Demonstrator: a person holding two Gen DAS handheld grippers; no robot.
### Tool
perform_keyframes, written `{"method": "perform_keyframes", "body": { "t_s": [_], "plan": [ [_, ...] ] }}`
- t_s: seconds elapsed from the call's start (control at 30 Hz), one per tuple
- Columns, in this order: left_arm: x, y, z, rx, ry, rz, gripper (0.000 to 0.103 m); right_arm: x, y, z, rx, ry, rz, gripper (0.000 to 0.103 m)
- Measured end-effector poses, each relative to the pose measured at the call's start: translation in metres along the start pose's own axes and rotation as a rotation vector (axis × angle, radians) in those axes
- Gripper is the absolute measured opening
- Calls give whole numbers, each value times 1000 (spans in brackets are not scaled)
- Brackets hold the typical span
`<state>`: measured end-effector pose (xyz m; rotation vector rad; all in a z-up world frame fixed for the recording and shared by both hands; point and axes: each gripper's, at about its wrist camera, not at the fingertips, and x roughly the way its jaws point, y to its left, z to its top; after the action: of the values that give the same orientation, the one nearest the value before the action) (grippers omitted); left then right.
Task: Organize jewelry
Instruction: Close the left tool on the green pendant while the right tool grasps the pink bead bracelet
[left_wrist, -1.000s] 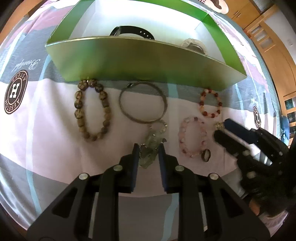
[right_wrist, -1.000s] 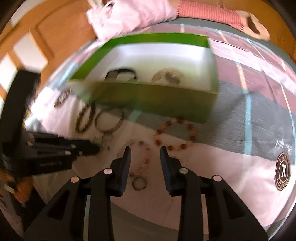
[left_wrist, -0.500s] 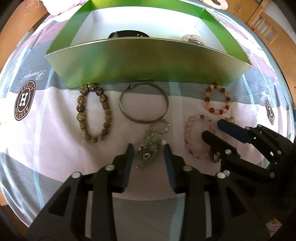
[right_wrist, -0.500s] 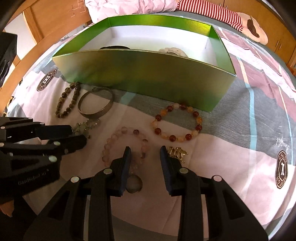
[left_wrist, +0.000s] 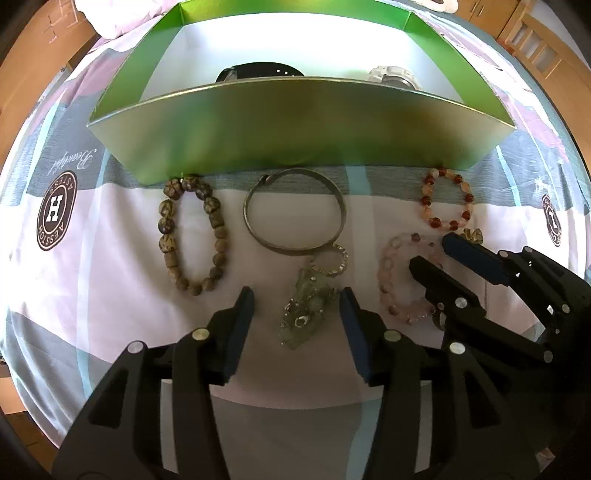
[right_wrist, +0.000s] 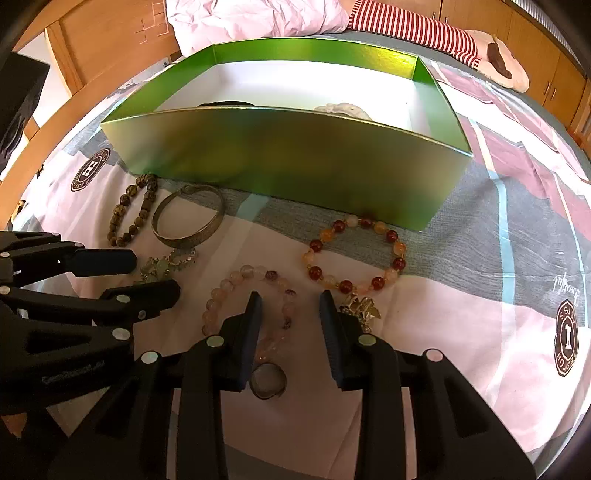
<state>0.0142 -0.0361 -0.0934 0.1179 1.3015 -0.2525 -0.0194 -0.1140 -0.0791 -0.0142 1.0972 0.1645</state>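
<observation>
- Left gripper (left_wrist: 297, 306) jaws have just been opening, now wide around the green pendant (left_wrist: 304, 314) lying on the bed; its ring (left_wrist: 328, 258) touches the bangle (left_wrist: 295, 214), so lifting might drag that.
- Right gripper (right_wrist: 290, 310) jaws narrow, empty, over the pink bracelet (right_wrist: 251, 291); could bump it.

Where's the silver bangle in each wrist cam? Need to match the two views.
Left wrist: silver bangle sits just above centre, flat on the sheet in front of the green box, right of the brown bead bracelet.
Right wrist: silver bangle sits left of centre, seen at a slant, again right of the brown bead bracelet.
Shared landmark: the green box's near wall, just behind the bangle in both.
</observation>
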Motion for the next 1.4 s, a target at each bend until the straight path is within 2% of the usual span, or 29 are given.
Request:
{"method": "perform_keyframes", "body": {
  "t_s": [0.3, 0.53, 1.3, 1.4],
  "plan": [
    [2, -3, -2, 6, -6, 10, 49, -1, 0, -1, 1, 2, -1, 33],
    [1, -4, -4, 14, -14, 24, 44, -2, 6, -1, -26, -7, -20, 30],
    [1, -4, -6, 17, -19, 35, 46, -2, 7, -3, -19, -9, -26, 30],
    [1, -5, -6, 17, -21, 38, 45, -2, 9, -3, -23, -10, -25, 25]
  ]
}}
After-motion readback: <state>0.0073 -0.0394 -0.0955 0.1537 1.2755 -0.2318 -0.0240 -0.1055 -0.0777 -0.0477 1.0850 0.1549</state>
